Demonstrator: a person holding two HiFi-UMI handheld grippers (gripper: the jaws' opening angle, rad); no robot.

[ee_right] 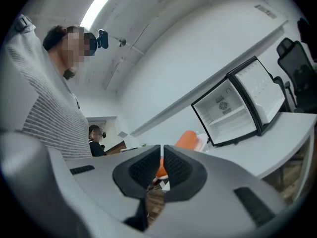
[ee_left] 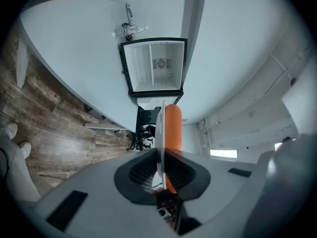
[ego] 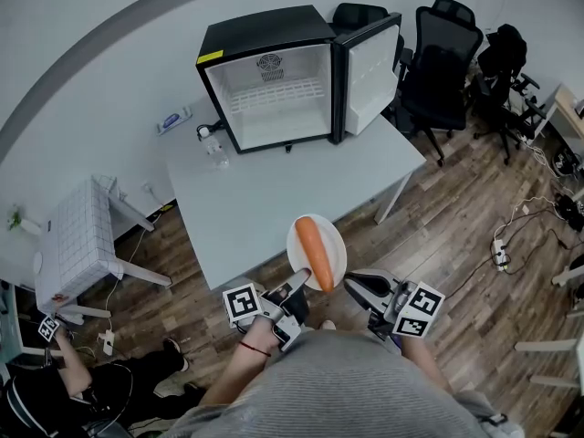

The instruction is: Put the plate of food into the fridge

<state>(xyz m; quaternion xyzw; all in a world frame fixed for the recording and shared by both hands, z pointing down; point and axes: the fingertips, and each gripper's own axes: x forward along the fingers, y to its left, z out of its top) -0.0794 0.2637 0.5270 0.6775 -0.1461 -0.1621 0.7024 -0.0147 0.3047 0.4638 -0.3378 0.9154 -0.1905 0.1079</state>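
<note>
Left gripper (ego: 297,286): fingers clamped on the near rim of the white plate (ego: 334,241). In the left gripper view the plate (ee_left: 159,128) shows edge-on, pinched between the two fingers of the left gripper (ee_left: 161,151).

Load: one long orange food piece (ego: 315,252) lies on the plate; it sits just to the right of the plate's edge in the left gripper view (ee_left: 173,125).

Plate position: held off the surface at the near edge of the pale tabletop (ego: 265,199), level in the head view, well apart from the fridge.

Right gripper (ego: 352,285): just beside the plate on its right, not touching it as far as the head view shows. In the right gripper view its fingers (ee_right: 148,165) are drawn together with only a thin slit, nothing between them; the orange food (ee_right: 187,139) shows beyond.

Fridge (ego: 265,39): small, black, standing at the far side of the tabletop. Door (ego: 370,67) swung open to the right, white interior with one wire shelf, no contents visible. Seen also in both gripper views (ee_left: 153,66) (ee_right: 225,110).

Surroundings: wood floor (ego: 456,235), black office chairs (ego: 447,53) behind the fridge.
</note>
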